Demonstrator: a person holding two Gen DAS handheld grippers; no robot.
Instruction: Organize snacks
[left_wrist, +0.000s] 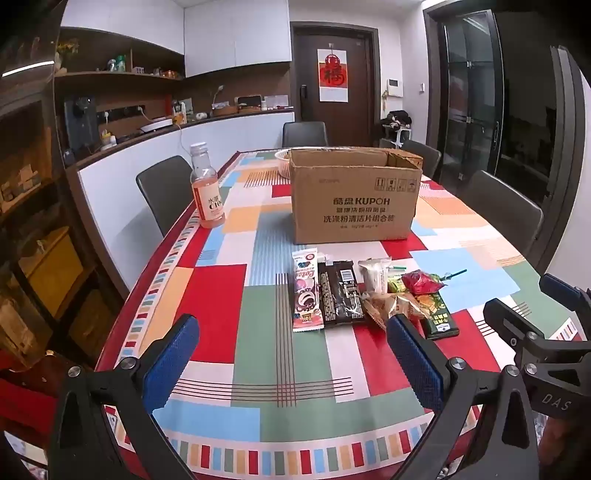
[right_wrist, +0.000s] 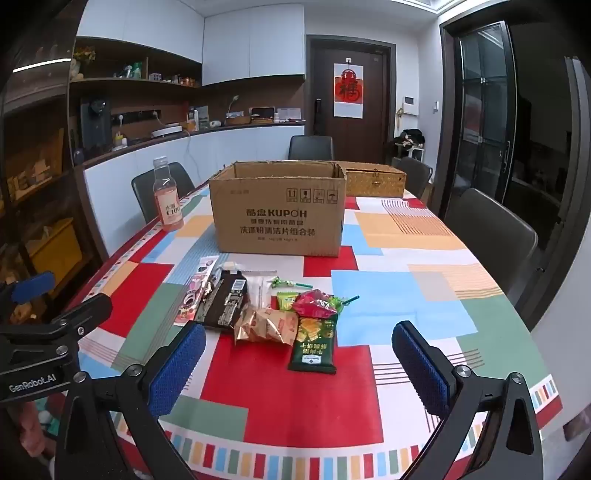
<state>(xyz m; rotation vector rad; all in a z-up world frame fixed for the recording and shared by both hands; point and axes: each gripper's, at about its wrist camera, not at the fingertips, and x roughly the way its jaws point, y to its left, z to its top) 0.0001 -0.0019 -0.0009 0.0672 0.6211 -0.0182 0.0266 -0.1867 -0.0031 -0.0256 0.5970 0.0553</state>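
Several snack packs lie in a row on the table in front of an open cardboard box (left_wrist: 354, 199) (right_wrist: 279, 218): a pink pack (left_wrist: 306, 291) (right_wrist: 195, 291), a black pack (left_wrist: 339, 293) (right_wrist: 226, 301), a white pack (left_wrist: 375, 273) (right_wrist: 258, 288), a gold pack (right_wrist: 266, 325), a red candy bag (left_wrist: 421, 282) (right_wrist: 314, 304) and a dark green pack (left_wrist: 439, 317) (right_wrist: 314, 347). My left gripper (left_wrist: 291, 354) is open and empty near the front of the snacks. My right gripper (right_wrist: 299, 362) is open and empty, its jaws standing either side of the green pack.
A pink drink bottle (left_wrist: 207, 188) (right_wrist: 168, 199) stands at the left table edge. A woven box (right_wrist: 375, 181) sits behind the cardboard box. Grey chairs (left_wrist: 164, 192) (right_wrist: 491, 240) ring the chequered tablecloth (left_wrist: 258, 302). The right gripper shows in the left wrist view (left_wrist: 539, 317).
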